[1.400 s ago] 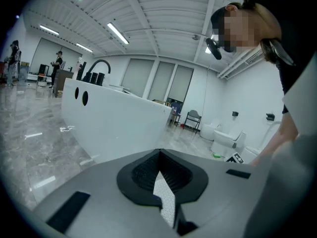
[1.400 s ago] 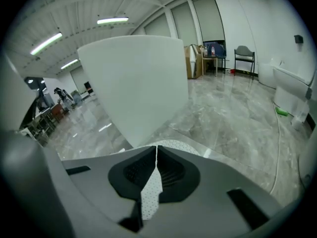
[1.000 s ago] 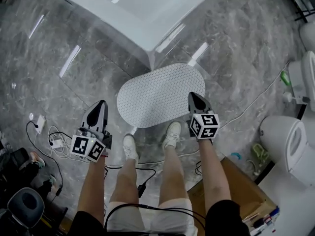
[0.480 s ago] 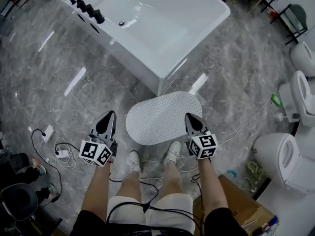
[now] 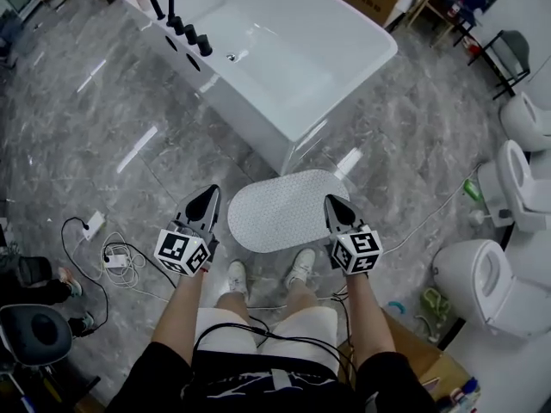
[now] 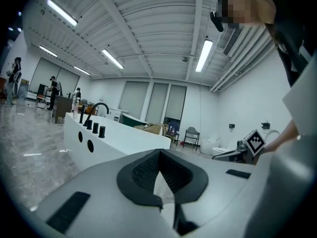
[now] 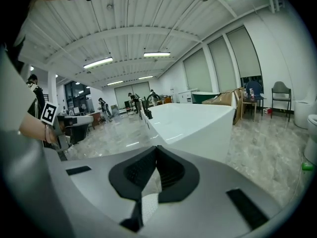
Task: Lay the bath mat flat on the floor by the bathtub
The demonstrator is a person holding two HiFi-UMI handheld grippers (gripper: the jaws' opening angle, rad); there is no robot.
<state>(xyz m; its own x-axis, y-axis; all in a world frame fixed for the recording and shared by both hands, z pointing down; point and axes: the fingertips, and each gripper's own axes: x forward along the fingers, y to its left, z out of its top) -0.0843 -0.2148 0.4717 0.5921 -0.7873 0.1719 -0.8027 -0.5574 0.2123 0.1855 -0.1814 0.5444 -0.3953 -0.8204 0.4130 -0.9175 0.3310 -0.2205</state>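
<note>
The white dotted oval bath mat (image 5: 280,206) lies flat on the grey marble floor, just off the corner of the white bathtub (image 5: 284,54). My left gripper (image 5: 209,196) hangs in the air over the floor beside the mat's left end, jaws shut and holding nothing. Over the mat's right end, my right gripper (image 5: 332,201) is likewise shut and holding nothing. In the left gripper view the left gripper (image 6: 159,152) points level towards the bathtub (image 6: 119,138). The right gripper (image 7: 156,148) faces the tub (image 7: 193,123) too. My shoes (image 5: 301,265) stand at the mat's near edge.
Black taps (image 5: 185,24) line the tub's left rim. Toilets (image 5: 482,274) stand at the right, with a thin cable across the floor there. Cables and a plug strip (image 5: 112,256) lie at the left. A cardboard box (image 5: 413,342) sits behind my right leg.
Both grippers have risen away from the floor; the left one came in towards the mat's left end. The head view tilted up, showing the whole tub. The mat stayed flat.
</note>
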